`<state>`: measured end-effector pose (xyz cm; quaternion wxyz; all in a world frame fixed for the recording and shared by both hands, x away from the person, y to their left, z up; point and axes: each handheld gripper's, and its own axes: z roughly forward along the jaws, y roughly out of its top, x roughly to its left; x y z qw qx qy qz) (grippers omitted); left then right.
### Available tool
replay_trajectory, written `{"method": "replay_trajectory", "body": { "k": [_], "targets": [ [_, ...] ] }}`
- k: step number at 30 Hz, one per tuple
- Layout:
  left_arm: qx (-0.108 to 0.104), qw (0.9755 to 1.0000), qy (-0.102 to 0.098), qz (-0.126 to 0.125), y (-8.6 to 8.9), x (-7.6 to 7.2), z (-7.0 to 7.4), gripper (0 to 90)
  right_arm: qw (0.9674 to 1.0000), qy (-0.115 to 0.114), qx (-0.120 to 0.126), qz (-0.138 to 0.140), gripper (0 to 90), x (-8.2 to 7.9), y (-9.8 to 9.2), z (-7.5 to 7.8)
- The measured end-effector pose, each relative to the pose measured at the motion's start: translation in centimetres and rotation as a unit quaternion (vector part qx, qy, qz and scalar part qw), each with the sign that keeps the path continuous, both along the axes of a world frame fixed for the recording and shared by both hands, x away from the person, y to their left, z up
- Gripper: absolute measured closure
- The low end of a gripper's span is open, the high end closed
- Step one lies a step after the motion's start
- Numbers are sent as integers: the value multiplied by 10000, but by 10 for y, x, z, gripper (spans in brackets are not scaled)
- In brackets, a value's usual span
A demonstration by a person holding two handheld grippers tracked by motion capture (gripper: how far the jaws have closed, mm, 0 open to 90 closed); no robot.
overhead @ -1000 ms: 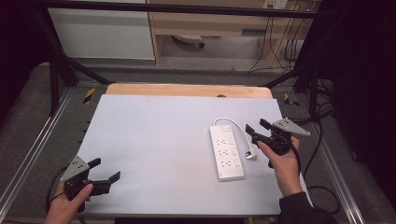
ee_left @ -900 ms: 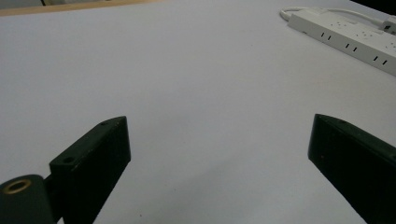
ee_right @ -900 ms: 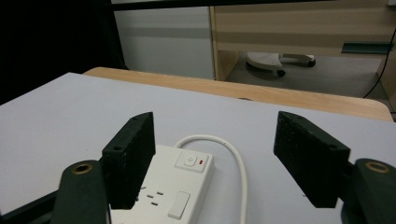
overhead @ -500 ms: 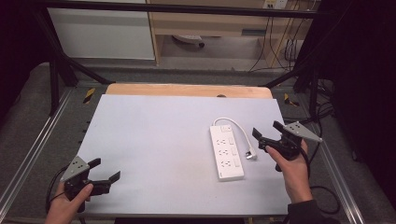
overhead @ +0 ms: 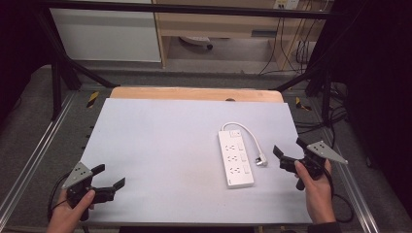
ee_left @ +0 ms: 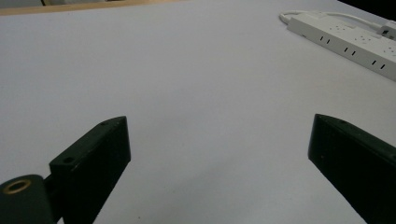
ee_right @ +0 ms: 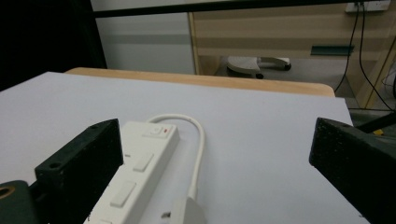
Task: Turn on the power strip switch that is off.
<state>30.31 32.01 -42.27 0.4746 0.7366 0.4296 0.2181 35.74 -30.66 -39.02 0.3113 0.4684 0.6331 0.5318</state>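
A white power strip (overhead: pixel 235 158) lies flat on the right half of the white table (overhead: pixel 165 145), its cord (overhead: pixel 248 132) looping round to a plug (overhead: pixel 261 160) resting on the table beside it. My right gripper (overhead: pixel 288 148) sits just right of the plug near the table's right edge; its jaws have just been opening and stand open, with nothing pressed between them. In the right gripper view the strip (ee_right: pixel 144 163) and plug (ee_right: pixel 187 212) lie low ahead of the right gripper (ee_right: pixel 215 126). My left gripper (overhead: pixel 109 175) is open at the front left corner, and its own view shows the left gripper (ee_left: pixel 219 123) with the strip (ee_left: pixel 345 39) far off.
A bare wooden strip (overhead: pixel 194 93) borders the table's far edge. Beyond it stand a white cabinet (overhead: pixel 107 34) and wooden furniture (overhead: pixel 218 24). Metal rails (overhead: pixel 34 155) run along both sides, and cables (overhead: pixel 296 48) hang at the back right.
My right gripper has drawn back to the right, away from the plug and strip, with its jaws spread wider. The left gripper has stayed put.
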Motion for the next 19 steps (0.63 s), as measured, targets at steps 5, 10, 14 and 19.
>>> {"method": "replay_trajectory", "body": {
  "k": [5,10,14,19],
  "targets": [
    [-4,10000,4,12,0,0,0,58,9998,109,-101,-100,40,-6,-9,-20],
    [29,10000,-29,-4,-1,0,1,58,9988,323,-360,-42,46,-9,-13,-42],
    [10,10000,-15,-23,-1,0,1,58,9975,559,-422,45,50,-9,-13,-55],
    [15,10000,-27,-38,-1,-1,2,58,9958,782,-459,125,39,-6,-11,-64]
  ]
}}
